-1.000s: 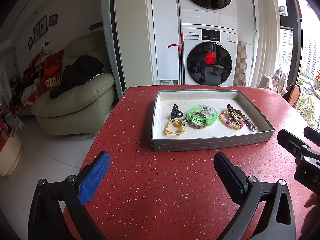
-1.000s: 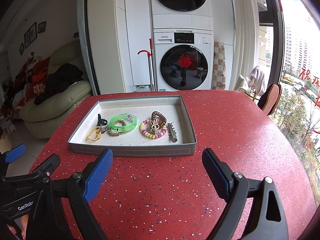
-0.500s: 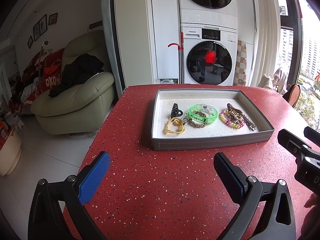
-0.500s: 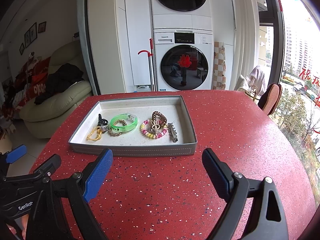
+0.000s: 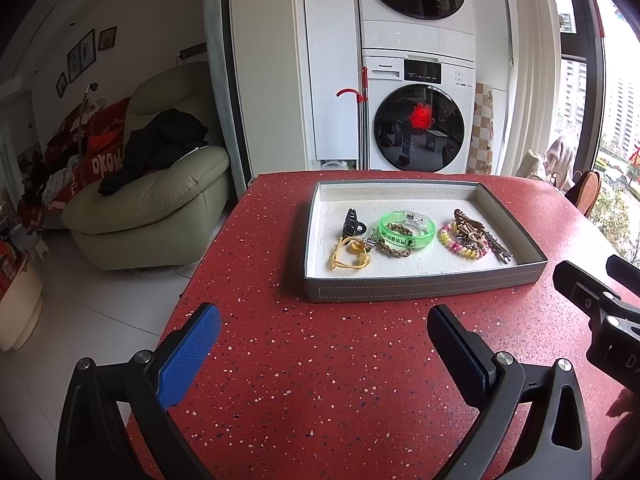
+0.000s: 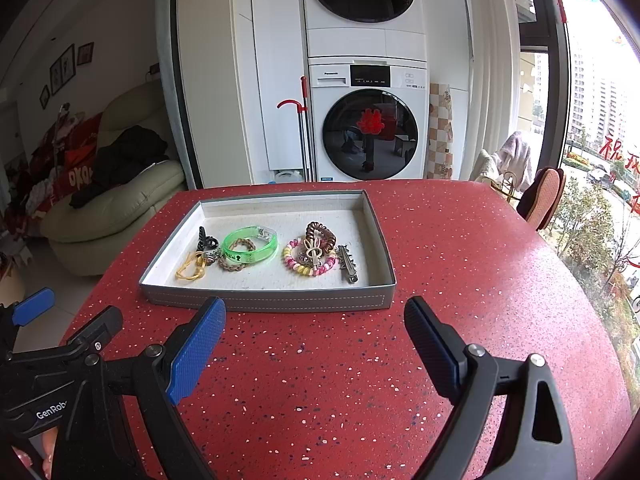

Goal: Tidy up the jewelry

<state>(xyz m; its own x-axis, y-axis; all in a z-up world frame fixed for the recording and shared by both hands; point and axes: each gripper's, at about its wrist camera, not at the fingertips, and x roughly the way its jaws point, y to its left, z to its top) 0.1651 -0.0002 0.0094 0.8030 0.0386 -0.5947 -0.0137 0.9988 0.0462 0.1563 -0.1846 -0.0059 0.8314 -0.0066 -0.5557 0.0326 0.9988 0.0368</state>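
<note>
Right wrist view: a grey tray sits on the red speckled surface, and every visible jewelry piece lies inside it. From left to right these are a yellow band, a black claw clip, a braided bracelet partly under a green bangle, a pink-and-yellow beaded bracelet with a brown coil tie on it, and a metal hair clip. The pieces overlap in two loose clusters – this fits either a collected state or one awaiting separation. No jewelry lies outside the tray. The right gripper hovers near the tray's near wall, fingers wide apart and empty; the left gripper – likewise spread and empty – sits near and left.
</note>
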